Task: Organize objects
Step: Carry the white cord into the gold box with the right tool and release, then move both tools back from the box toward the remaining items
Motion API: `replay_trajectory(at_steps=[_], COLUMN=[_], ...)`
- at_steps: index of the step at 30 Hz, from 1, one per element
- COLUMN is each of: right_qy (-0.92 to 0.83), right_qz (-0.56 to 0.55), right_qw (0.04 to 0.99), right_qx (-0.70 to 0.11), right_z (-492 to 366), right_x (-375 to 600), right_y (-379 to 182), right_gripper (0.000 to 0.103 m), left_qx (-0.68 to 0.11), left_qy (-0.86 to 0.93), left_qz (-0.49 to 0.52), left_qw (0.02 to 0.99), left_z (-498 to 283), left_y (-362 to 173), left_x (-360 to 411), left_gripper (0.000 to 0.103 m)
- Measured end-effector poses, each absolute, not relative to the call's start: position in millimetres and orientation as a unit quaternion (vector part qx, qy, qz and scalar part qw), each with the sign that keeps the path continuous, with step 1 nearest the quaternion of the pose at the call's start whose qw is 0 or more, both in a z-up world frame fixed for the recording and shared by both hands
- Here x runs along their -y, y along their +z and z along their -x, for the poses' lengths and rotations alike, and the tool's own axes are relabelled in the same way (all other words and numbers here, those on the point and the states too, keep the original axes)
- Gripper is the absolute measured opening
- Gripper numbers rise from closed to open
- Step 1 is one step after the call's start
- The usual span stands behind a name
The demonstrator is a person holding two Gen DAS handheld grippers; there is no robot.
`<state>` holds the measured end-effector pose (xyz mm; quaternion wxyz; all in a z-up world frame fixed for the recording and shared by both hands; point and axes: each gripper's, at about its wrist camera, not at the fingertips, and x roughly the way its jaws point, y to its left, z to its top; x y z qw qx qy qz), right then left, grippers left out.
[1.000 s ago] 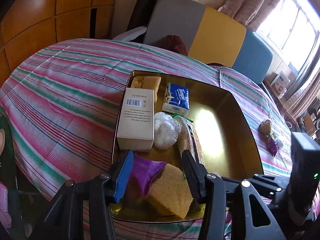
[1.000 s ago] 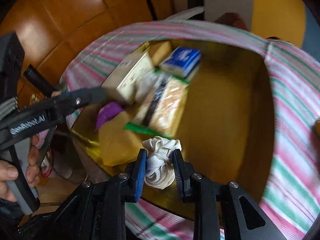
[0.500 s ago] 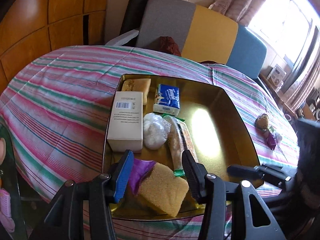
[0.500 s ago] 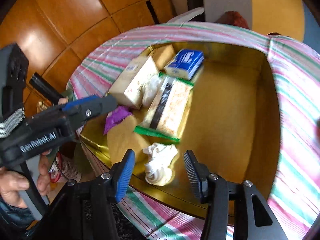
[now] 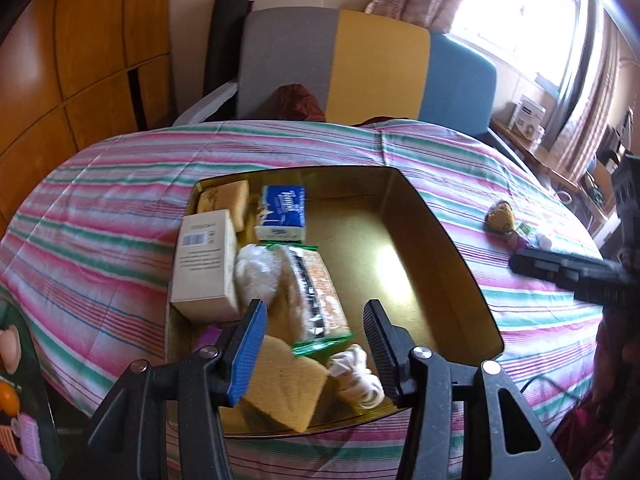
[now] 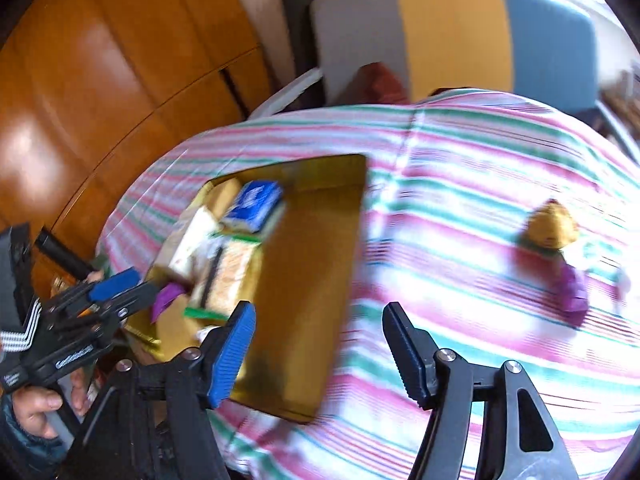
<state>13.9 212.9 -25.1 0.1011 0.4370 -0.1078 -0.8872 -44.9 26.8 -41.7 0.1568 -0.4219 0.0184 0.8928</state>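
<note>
A gold tray point(image 5: 452, 248) sits on the striped tablecloth. It holds a white box point(image 5: 204, 256), a blue tissue pack point(image 5: 282, 212), a snack packet point(image 5: 316, 292), a yellow sponge point(image 5: 284, 388), a white bag point(image 5: 254, 272) and a knotted white rope point(image 5: 358, 378) at its near edge. My left gripper point(image 5: 316, 354) is open and empty above the tray's near end. My right gripper point(image 6: 320, 354) is open and empty over the tray's right rim point(image 6: 352, 264). A yellow toy point(image 6: 552, 226) and a purple wrapper point(image 6: 574, 292) lie on the cloth to the right.
A grey, yellow and blue chair point(image 5: 360, 68) stands behind the table. Wooden panels point(image 5: 80, 40) line the left wall. A window point(image 5: 520, 12) and a shelf with clutter are at the right. Small items lie on a dark surface at the lower left point(image 5: 24, 432).
My right gripper opened, left the white rope in the tray's near end, and swung right toward the toy. My left gripper lifted back from the sponge, still open.
</note>
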Motion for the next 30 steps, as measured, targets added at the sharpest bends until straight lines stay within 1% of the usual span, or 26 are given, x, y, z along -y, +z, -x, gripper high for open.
replay_trajectory(at_steps=[9,15,16,17,18,20,26,30], right_qy=[-0.904,-0.9,-0.895,-0.895,-0.879,-0.871,-0.85,-0.844], right_qz=[-0.41,-0.4,-0.399,-0.399,-0.401,-0.392,-0.392,-0.387], right_qw=[-0.006,-0.112,-0.133,-0.133,-0.173,-0.2,-0.225,-0.232], right_qx=[0.119,0.133,0.146,0.146,0.191,0.218,0.271,0.29], right_z=[-23,-30,-33,-33,-40,-44,-54,-60], right_x=[-314,-395,-409,-409,-434,-450,-474,-477], right_y=[-16,-41,-48,-48,-60,-60,-67,-69], right_gripper=[0.069,0.069,0.069,0.069,0.069,0.069,0.07,0.07], left_qx=[-0.052,-0.077,-0.081,-0.085,-0.089,-0.094,-0.093,-0.087], left_qy=[0.887,0.881,0.88,0.879,0.877,0.873,0.853,0.837], left_qz=[0.421,0.421,0.421,0.421,0.421,0.424,0.443,0.459], left_qw=[0.182,0.201,0.205,0.208,0.212,0.223,0.262,0.285], left_z=[38,37,37,37,37,38,44,49], left_y=[-38,-35,-35,-35,-35,-36,-43,-49], left_x=[-61,-89,-95,-101,-108,-122,-165,-189], left_gripper=[0.051,0.051,0.051,0.051,0.051,0.051,0.051,0.051])
